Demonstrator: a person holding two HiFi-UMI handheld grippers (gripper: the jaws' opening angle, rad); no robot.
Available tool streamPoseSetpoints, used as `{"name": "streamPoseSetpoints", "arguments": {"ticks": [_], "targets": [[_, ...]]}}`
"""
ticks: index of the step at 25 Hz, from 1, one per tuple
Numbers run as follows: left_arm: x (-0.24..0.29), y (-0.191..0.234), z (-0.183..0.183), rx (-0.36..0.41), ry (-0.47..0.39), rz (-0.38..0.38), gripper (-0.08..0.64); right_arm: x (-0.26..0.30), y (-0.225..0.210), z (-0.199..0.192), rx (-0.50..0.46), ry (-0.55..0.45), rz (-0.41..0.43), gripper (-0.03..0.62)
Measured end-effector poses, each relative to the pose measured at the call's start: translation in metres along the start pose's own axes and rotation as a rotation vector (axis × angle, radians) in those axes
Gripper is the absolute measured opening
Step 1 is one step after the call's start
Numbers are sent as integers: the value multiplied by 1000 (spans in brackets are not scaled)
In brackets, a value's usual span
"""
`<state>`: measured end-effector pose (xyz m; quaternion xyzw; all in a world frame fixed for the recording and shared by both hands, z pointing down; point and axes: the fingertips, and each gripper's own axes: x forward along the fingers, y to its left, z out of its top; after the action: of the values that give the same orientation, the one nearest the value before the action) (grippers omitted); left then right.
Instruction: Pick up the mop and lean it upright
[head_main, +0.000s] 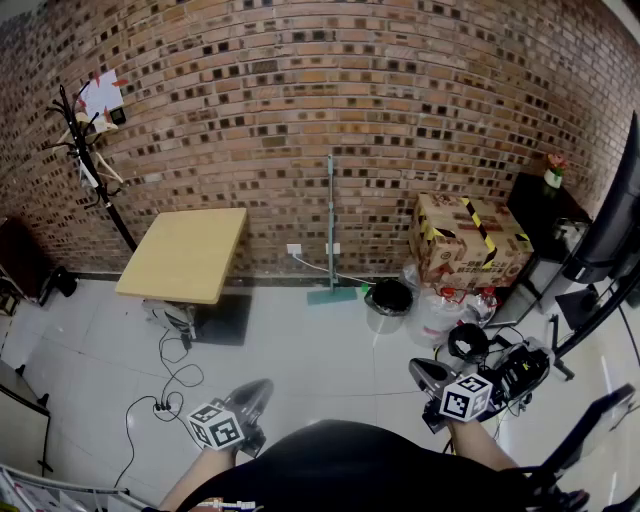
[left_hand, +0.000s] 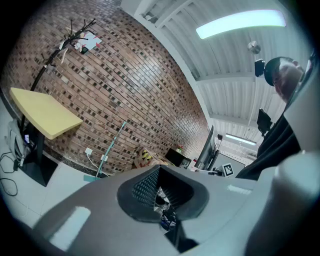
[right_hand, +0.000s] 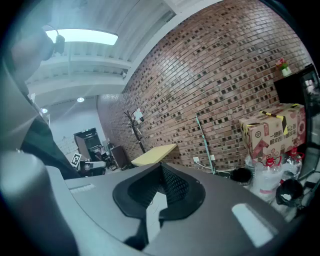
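- Mop (head_main: 331, 228) stands upright against the brick wall (head_main: 300, 100), head on the floor, between the yellow table (head_main: 185, 255) and the cardboard box (head_main: 468, 240).
- Your 2 tools, left gripper (head_main: 255, 392) and right gripper (head_main: 425, 372), are pinched closed and empty, well apart from the mop.

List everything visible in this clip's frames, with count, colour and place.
mop: one, teal, upright against the brick wall, head on the floor
table: one, light wood top, left of the mop
coat rack: one, black, far left
cardboard box: one, brown with yellow-black tape, right of the mop
bin: one, black, beside the mop head
plastic bottles: several, clear with red caps, below the box
power strip: one, dark, floor near the table
left gripper: grey, jaws together, empty
right gripper: grey, jaws together, empty
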<state>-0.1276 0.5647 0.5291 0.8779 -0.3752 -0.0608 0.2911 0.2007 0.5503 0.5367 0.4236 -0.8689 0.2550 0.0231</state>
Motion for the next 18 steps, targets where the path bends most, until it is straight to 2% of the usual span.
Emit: {"name": "streamPoseSetpoints", "arguments": {"ticks": [6,9,14,18], "targets": [[35,-16,-13,-13,20,-3,-5,-11,-39,6,5,11,-5,14],[41,-10,-12,-16,27,6,-6,-1,-48,8,19,20,-1,14],[45,31,4,-40,23,22,-6,41,-49,14,14,36,2,14],[60,84,26,-61,19,-8,-6,91,-47,28,-5,41,-22,14]]}}
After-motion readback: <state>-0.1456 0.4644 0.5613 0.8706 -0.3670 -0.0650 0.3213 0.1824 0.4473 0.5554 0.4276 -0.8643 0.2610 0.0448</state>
